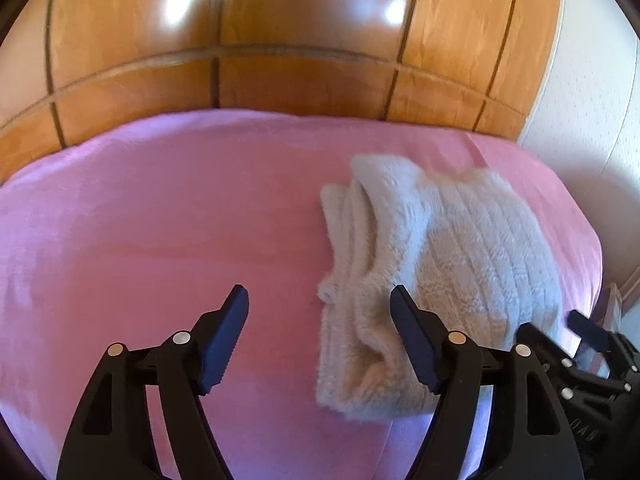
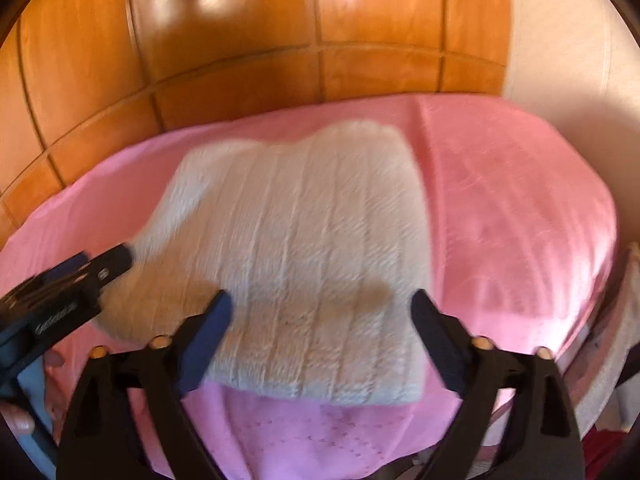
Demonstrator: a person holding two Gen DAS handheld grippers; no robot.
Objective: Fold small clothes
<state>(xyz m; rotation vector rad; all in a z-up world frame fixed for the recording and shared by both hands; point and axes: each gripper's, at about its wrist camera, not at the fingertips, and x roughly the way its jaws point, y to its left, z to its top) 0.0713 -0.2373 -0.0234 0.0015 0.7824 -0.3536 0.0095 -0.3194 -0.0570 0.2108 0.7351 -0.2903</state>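
- While you hold both tools over the bed (image 1: 140, 208), its pink cover (image 2: 500, 200) lies smooth, with a faint crease running toward the far right corner.
- Behind the bed's far edge stands a glossy wooden panelled wall (image 1: 280, 32); a pale wall (image 1: 592, 100) meets it past the right edge.
- Your folded white knit garment (image 2: 312, 248) rests on the right half of the bed, its layered edges facing the bed's middle.
- Your left gripper (image 1: 319, 300) is spread wide, holding nothing, its right finger over the garment's near left edge.
- Your right gripper (image 2: 322, 304) is also wide and empty, hovering over the garment's near edge.
- Nothing else lies on the cover between the grippers and the garment.
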